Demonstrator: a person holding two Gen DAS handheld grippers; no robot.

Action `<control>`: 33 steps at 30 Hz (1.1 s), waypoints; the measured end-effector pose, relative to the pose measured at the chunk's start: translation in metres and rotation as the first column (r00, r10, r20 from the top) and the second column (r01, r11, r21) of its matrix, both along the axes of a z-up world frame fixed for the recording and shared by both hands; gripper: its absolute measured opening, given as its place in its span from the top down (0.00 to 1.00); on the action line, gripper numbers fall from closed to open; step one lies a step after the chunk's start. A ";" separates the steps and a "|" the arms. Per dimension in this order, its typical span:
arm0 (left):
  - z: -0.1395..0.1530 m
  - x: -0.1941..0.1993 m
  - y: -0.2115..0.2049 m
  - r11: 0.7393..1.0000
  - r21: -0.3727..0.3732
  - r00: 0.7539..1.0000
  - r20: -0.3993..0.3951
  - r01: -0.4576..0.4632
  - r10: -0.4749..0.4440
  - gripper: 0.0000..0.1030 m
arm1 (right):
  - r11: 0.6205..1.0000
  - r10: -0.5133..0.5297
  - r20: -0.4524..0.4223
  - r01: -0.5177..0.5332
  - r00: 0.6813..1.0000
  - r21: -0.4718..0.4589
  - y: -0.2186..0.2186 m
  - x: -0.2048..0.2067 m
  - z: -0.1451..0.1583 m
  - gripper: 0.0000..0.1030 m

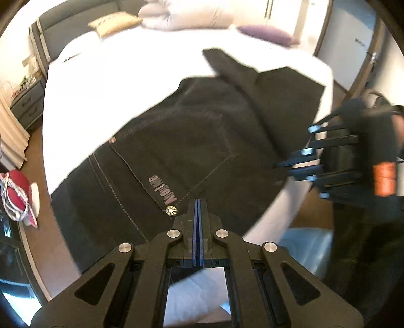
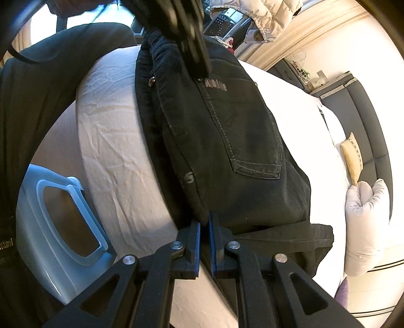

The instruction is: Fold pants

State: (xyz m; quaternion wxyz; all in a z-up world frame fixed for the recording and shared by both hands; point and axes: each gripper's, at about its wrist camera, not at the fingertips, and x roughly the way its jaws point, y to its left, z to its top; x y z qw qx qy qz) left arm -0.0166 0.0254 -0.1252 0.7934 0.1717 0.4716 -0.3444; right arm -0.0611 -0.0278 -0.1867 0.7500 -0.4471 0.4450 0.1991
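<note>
Two pairs of fingers, both pinching black pants (image 2: pixel 227 141) on a white-sheeted bed (image 1: pixel 141 75), pillows (image 1: pixel 186 12) beyond.

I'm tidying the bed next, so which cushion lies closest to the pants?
The purple cushion, just beyond the leg end of the pants; the tan cushion sits farther off.
</note>
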 end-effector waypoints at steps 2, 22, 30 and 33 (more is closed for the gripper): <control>-0.020 0.005 -0.001 0.999 0.054 0.999 -0.037 -0.004 0.006 1.00 | 1.000 -0.002 0.001 0.002 1.000 0.004 0.000 -0.002 0.000 0.92; 0.018 0.038 -0.041 0.982 -0.118 0.989 -0.001 -0.148 0.149 1.00 | 0.994 -0.100 0.044 0.098 0.994 0.047 -0.002 -0.004 -0.007 0.88; -0.045 0.052 -0.075 0.983 -0.035 0.979 -0.106 -0.179 0.174 1.00 | 0.888 -0.304 -0.029 0.294 0.952 0.353 -0.071 0.007 0.051 0.30; -0.048 0.056 -0.071 0.979 -0.052 0.973 -0.132 -0.199 0.191 1.00 | 0.671 -0.508 -0.144 0.495 0.850 0.552 -0.149 0.050 0.083 0.30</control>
